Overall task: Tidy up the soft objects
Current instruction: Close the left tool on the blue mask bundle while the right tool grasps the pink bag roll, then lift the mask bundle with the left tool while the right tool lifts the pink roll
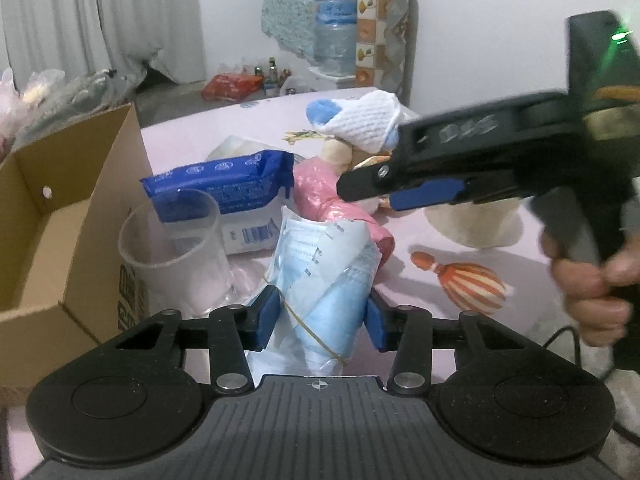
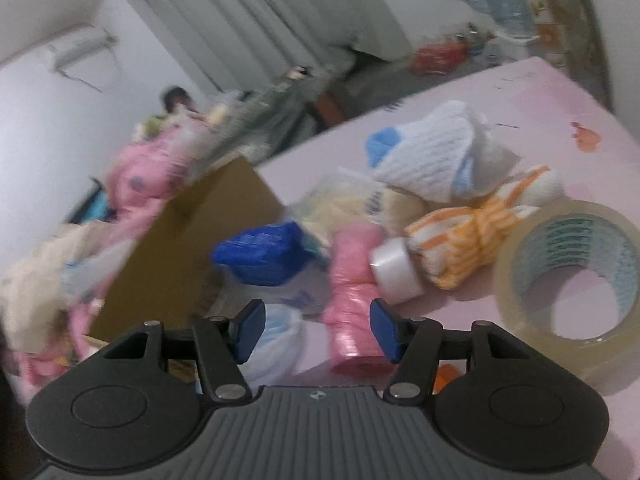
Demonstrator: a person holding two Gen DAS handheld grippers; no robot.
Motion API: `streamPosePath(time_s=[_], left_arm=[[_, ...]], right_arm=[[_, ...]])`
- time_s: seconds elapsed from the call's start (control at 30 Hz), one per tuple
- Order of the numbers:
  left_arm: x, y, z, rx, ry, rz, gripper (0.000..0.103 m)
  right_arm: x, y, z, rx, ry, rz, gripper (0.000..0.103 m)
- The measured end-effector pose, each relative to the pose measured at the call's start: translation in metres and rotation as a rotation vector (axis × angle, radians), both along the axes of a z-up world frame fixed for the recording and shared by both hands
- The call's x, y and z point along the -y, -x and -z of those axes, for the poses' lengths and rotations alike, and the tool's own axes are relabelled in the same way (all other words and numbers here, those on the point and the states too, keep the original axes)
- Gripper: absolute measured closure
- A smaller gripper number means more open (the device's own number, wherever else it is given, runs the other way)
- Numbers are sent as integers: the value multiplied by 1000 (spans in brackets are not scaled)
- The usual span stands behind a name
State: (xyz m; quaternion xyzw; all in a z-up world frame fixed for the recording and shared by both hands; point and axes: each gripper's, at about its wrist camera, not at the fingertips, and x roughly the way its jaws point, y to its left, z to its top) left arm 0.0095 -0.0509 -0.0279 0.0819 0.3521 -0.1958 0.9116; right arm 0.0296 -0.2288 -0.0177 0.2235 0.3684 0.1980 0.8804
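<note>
A pack of light-blue face masks, wrapped in clear film with a rubber band, stands upright between the blue pads of my left gripper, which is shut on its lower part. My right gripper reaches in from the right, over a pink roll of plastic bags. In the right wrist view that gripper is open, with the pink roll lying on the table between its pads, close to the right one. A white and blue knit cloth tops the pile behind.
An open cardboard box stands at the left, with a clear plastic cup and a blue wipes pack beside it. An orange-striped cloth, a small white tape roll and a large clear tape roll lie at the right on the pink table.
</note>
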Motion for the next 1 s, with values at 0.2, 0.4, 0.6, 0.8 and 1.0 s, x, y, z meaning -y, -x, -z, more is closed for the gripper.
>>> streamPosePath(time_s=[0.2,0.4,0.6,0.8,1.0], left_arm=[[-11,-1,-2,-24,51,-7,59],[-20,-7,-3,-44,106,-19,59],[-24,-14,-2,-66,133,-28,59],[-25,-21,-1,-89,146,-38,59],[-27,-29,1,-111,149,-58,59]], right_arm=[[-22,-22,11,-70,117,-2,36],[-24,-27,14,-99,144,0,51],[-7,-4,13,-167,92,7,51],[7,16,15,-240,41,-4,51],[2,11,1,-159,81,20,45]])
